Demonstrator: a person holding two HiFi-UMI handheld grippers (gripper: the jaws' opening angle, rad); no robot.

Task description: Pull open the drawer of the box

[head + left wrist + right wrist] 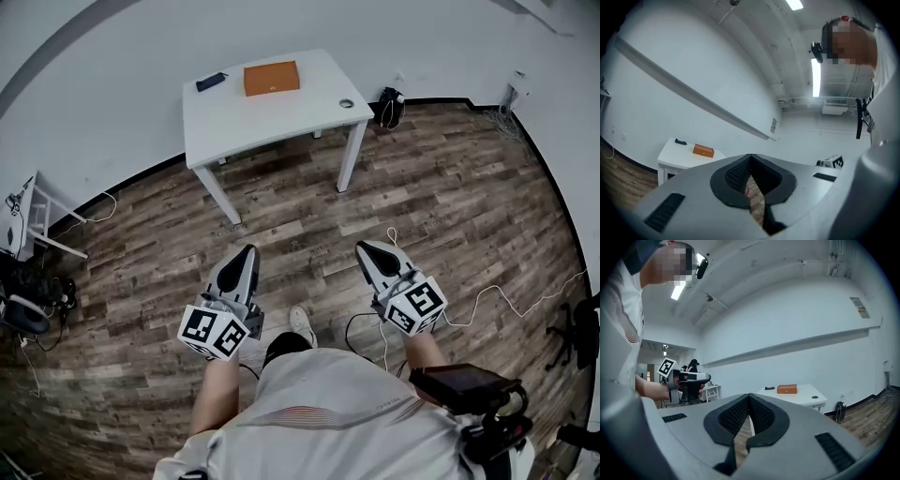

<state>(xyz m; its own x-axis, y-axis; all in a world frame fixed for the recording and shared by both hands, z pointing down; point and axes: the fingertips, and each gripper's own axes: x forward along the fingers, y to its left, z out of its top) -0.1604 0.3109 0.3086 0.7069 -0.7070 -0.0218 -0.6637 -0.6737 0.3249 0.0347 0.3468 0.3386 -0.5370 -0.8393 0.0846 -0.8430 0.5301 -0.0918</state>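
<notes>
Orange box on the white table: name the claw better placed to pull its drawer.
Left, narrowly. The left claw lines up closer with the flat orange box than the right claw; both are shut, empty and far from the white table.

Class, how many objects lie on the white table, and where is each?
3. An orange box sits mid-table at the back, a dark flat object left of it, a small round object near the right edge. None seems hidden.
</notes>
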